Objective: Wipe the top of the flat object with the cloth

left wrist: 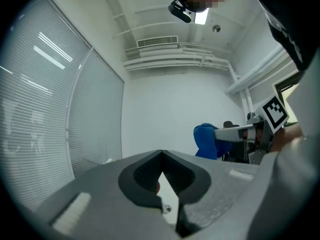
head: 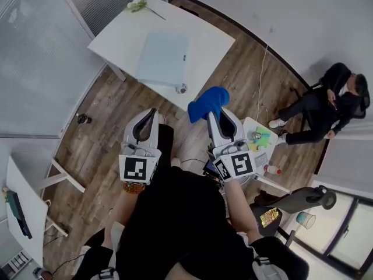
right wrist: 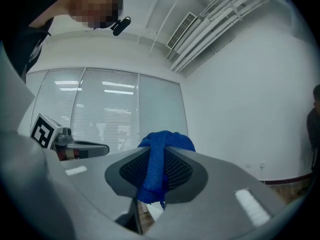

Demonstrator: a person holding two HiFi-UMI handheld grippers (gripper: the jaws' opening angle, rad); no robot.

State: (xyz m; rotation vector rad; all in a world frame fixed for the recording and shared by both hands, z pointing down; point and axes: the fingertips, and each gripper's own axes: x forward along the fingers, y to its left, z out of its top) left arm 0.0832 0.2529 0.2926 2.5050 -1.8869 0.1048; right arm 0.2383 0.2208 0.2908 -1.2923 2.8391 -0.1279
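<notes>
Right gripper [head: 214, 116] clamped on a bunched blue cloth [head: 208, 102], held just off the near edge of the white table [head: 204, 37]. Left gripper [head: 150, 116] jaws closed, nothing between them. Pale flat panel [head: 162, 57] lies on the table, reaching its near edge.

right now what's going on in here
A person stands holding a hand-held gripper in each hand. The right hand-held gripper is shut on a blue cloth, held up in the air. The left hand-held gripper is shut with nothing in it. The flat pale panel lies untouched on the white table ahead. Another person sits off to the right.
</notes>
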